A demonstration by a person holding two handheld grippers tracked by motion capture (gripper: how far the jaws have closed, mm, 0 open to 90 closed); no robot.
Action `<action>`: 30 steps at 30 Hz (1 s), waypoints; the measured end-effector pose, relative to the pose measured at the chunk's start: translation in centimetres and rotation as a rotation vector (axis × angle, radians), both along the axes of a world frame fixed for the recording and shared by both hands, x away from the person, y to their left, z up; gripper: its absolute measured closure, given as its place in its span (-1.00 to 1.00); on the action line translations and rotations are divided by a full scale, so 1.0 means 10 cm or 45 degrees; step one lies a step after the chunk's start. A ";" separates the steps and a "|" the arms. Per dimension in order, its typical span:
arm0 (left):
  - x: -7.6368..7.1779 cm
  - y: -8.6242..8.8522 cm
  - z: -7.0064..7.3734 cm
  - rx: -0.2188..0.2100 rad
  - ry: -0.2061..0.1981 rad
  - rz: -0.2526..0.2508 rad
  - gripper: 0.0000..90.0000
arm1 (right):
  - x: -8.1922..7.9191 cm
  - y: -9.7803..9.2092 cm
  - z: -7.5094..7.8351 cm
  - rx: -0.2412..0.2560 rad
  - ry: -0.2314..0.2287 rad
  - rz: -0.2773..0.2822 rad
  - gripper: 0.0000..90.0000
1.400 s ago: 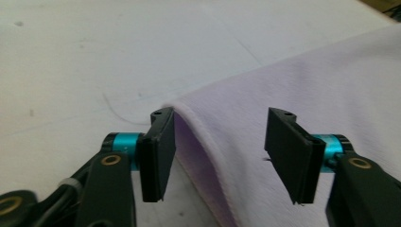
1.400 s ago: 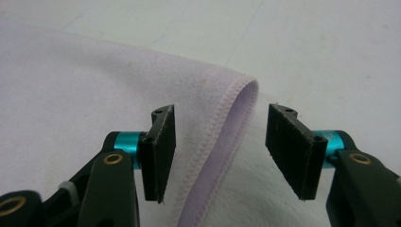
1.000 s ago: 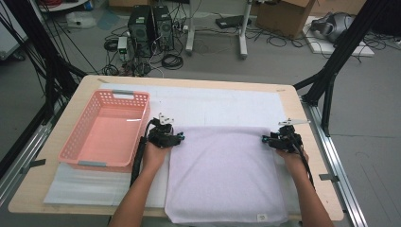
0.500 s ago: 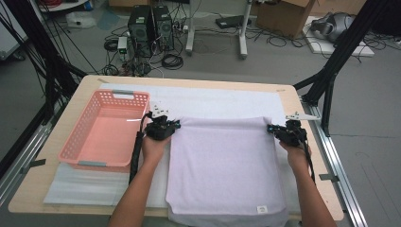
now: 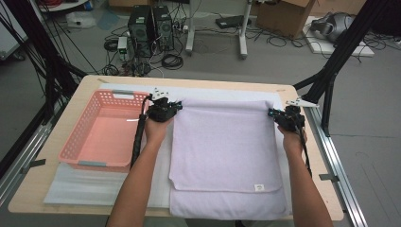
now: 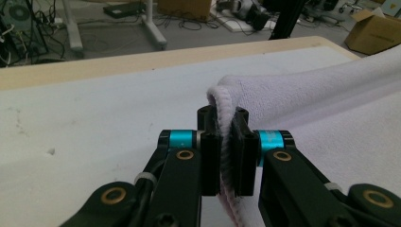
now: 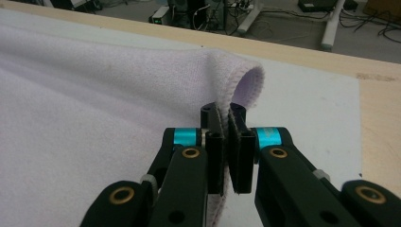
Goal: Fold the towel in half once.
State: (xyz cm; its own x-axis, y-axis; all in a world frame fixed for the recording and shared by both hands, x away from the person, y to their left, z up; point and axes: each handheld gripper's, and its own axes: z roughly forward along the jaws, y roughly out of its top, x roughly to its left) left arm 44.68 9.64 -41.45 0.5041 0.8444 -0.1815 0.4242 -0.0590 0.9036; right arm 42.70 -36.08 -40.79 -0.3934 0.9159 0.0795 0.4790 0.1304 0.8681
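Left gripper [image 6: 226, 156]: jaws closed on the towel's [image 5: 222, 146] hemmed corner, the hem pinched between the pads and standing up in a loop above them. Right gripper [image 7: 227, 156]: same grip on the other far corner, hem folded over the jaw tips.

High view: left gripper [image 5: 163, 109] and right gripper [image 5: 286, 118] sit level with each other near the table's [image 5: 85, 85] far edge, the towel's fold line stretched straight between them. Towel lies on the white mat [image 5: 94, 189], right of the pink basket [image 5: 101, 132], which stands at the left edge with nothing in it.

Progress (judgement): first fold looks nearly made. Upper layer covers most of the lower one; a strip of the lower layer shows at the near edge, label [image 5: 258, 187] facing up. Left: lay the corners down, release, further folds, then probably the basket.
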 end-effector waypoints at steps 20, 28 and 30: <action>-0.53 -0.07 -0.20 -0.072 0.090 -0.127 0.12 | -0.31 0.07 -0.04 0.017 0.225 0.043 0.16; -1.07 0.01 -0.22 -0.067 0.073 -0.159 0.04 | -0.91 0.09 -0.05 0.003 0.211 0.088 0.19; -1.22 0.03 -0.21 -0.077 0.057 -0.158 -0.01 | -1.07 0.09 -0.08 0.000 0.209 0.096 0.20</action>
State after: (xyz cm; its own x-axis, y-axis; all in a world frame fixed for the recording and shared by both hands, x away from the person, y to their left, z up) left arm 32.47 9.90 -43.58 0.5943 0.7628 -0.2548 0.4573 -0.0598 0.8873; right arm 31.99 -35.14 -41.57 -0.4425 0.8844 0.1486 0.6033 0.1710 0.7789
